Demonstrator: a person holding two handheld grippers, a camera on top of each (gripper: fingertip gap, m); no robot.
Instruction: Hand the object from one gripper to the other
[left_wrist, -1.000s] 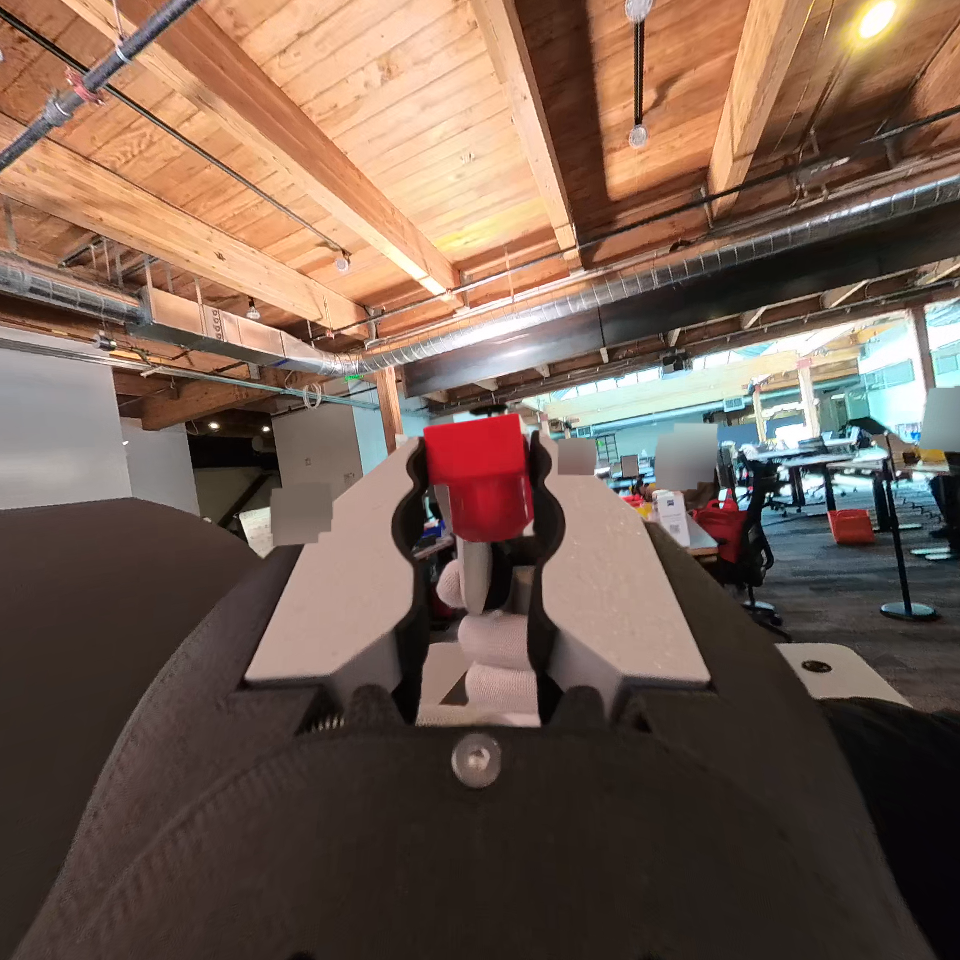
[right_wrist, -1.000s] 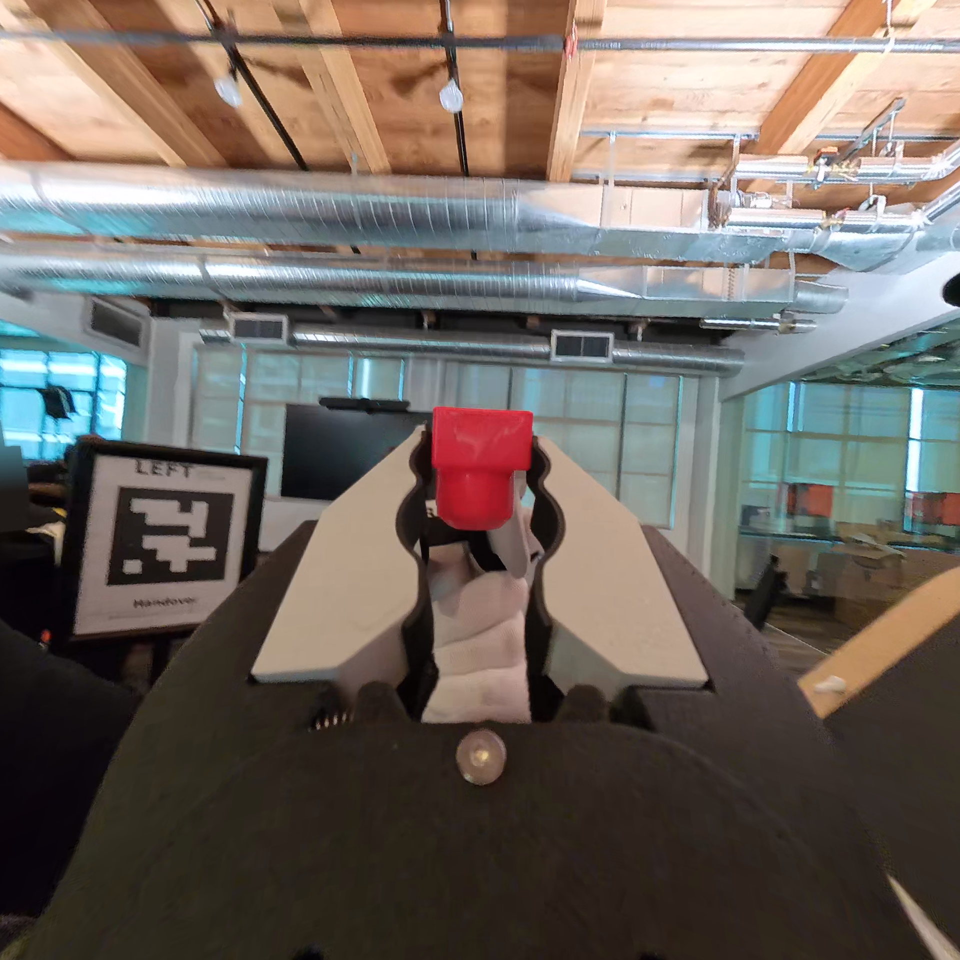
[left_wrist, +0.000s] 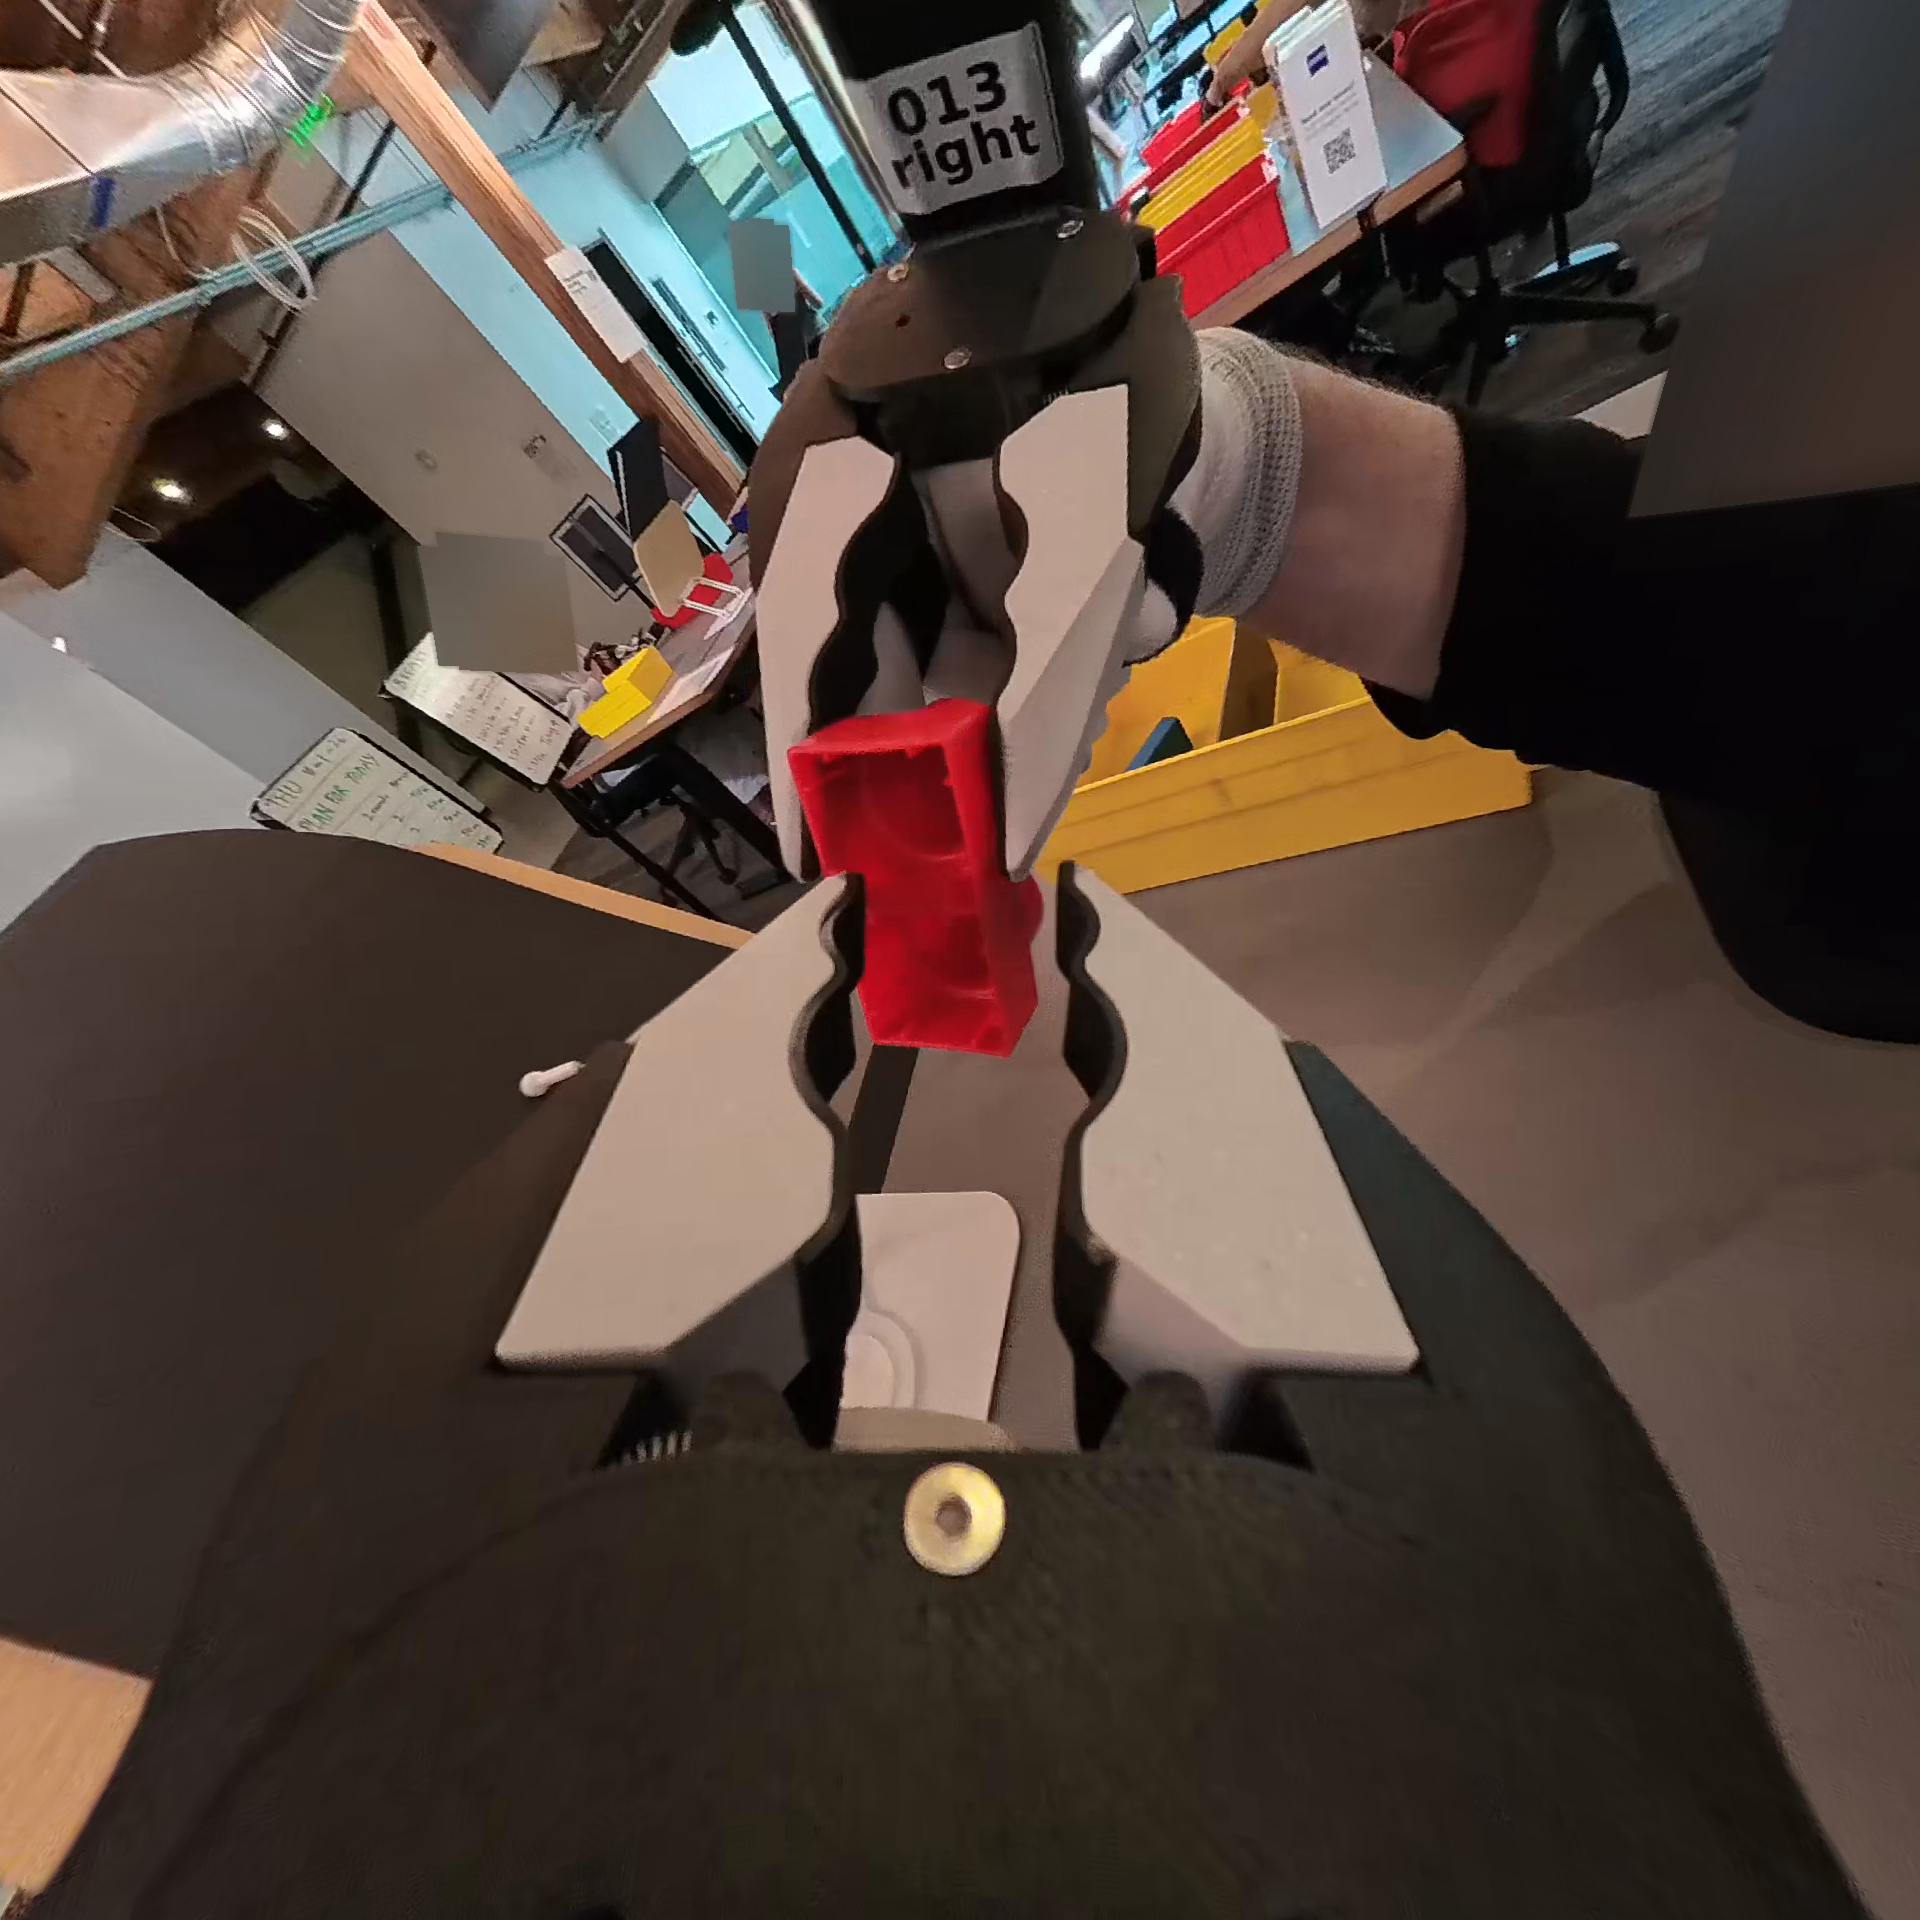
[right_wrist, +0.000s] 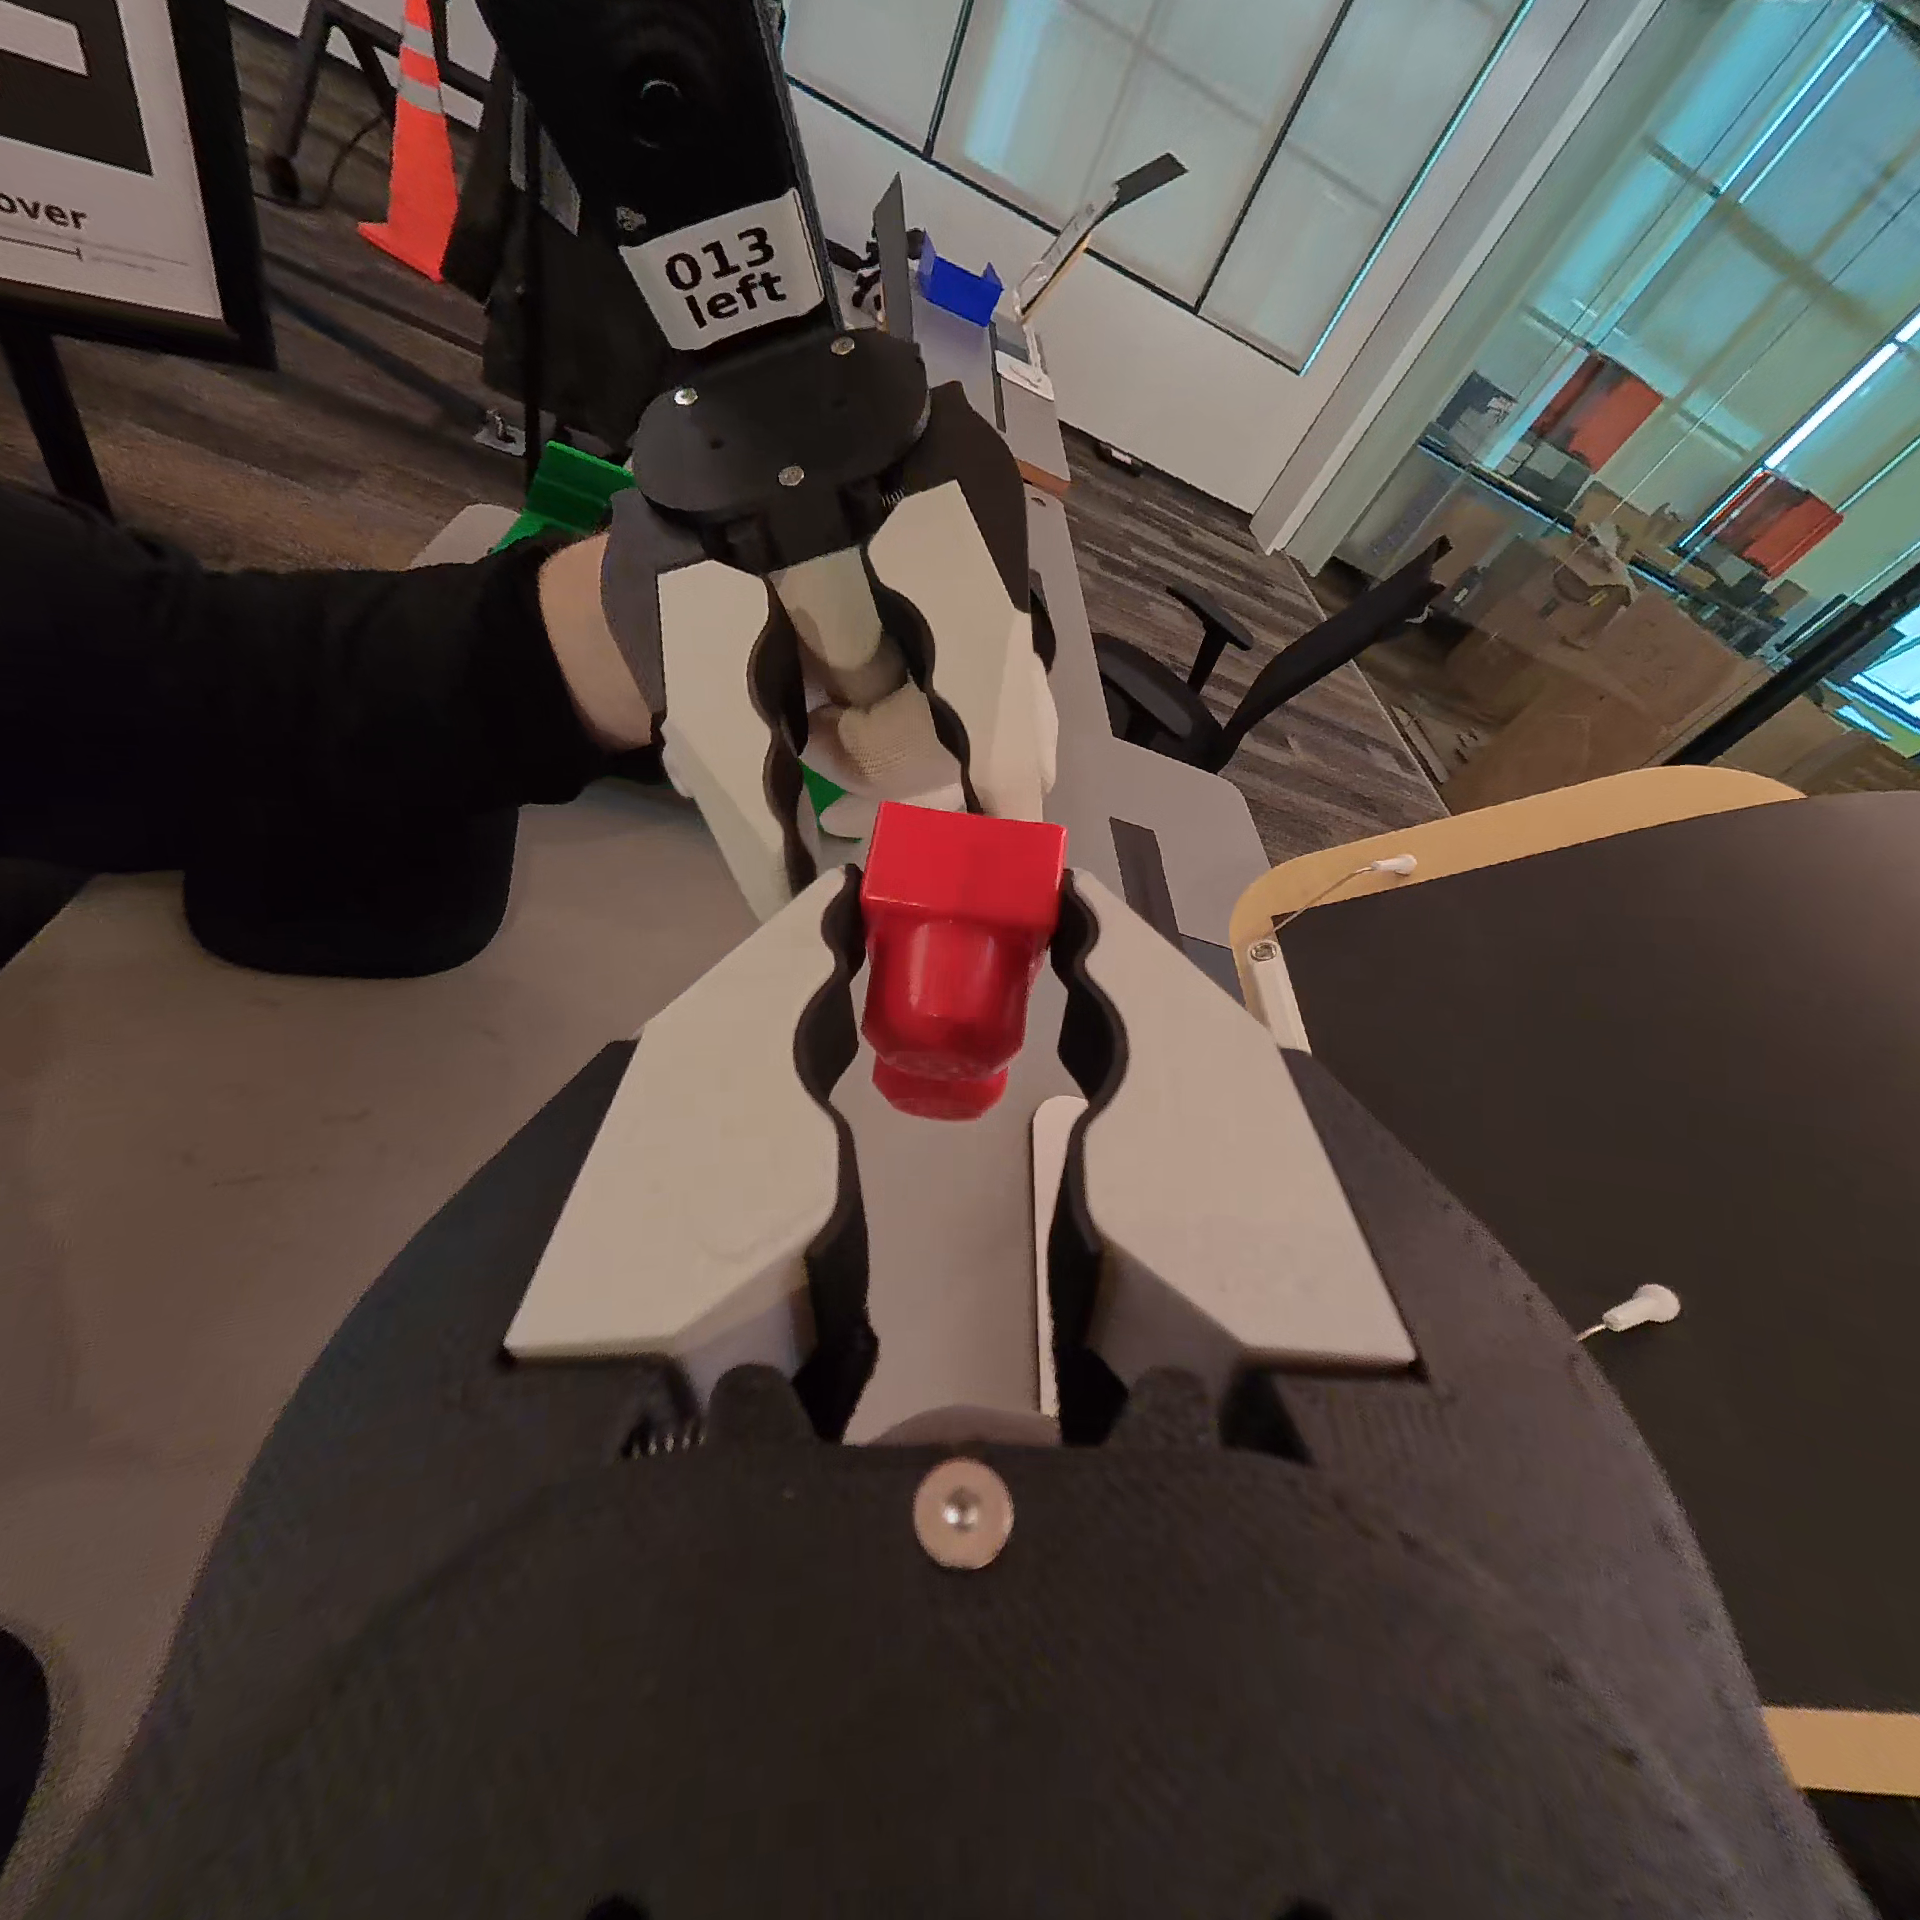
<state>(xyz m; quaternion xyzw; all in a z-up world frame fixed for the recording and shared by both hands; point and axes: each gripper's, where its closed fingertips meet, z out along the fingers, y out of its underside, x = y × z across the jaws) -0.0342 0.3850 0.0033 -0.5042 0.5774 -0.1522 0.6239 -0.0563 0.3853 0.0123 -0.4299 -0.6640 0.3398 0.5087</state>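
Observation:
A red plastic piece (left_wrist: 935, 935), a hollow box with a round stub, is held in the air between my two grippers, which face each other tip to tip. My right gripper (right_wrist: 961, 883) is shut on its square head (right_wrist: 956, 894). In the left wrist view the right gripper (left_wrist: 904, 842) comes down from the top and clamps the far end. My left gripper (left_wrist: 956, 888) has its jaws around the near end, slightly wider than the piece, with a narrow gap on the right side. In the right wrist view the left gripper (right_wrist: 896, 831) has its tips hidden behind the red head.
A grey table (left_wrist: 1507, 1195) lies below. A yellow bin (left_wrist: 1299, 769) stands on it behind the right gripper. A black board with a wooden edge (right_wrist: 1558, 1143) lies to one side. Black-sleeved arms (right_wrist: 260, 675) with gloved hands hold both grippers. An orange cone (right_wrist: 416, 156) stands on the floor. Left and right tips are no more than a few centimetres apart.
Both views pointed up at the ceiling, each with the red piece between its own fingers. Now the grippers point down over the table and meet tip to tip. The left jaws stand slightly wider.

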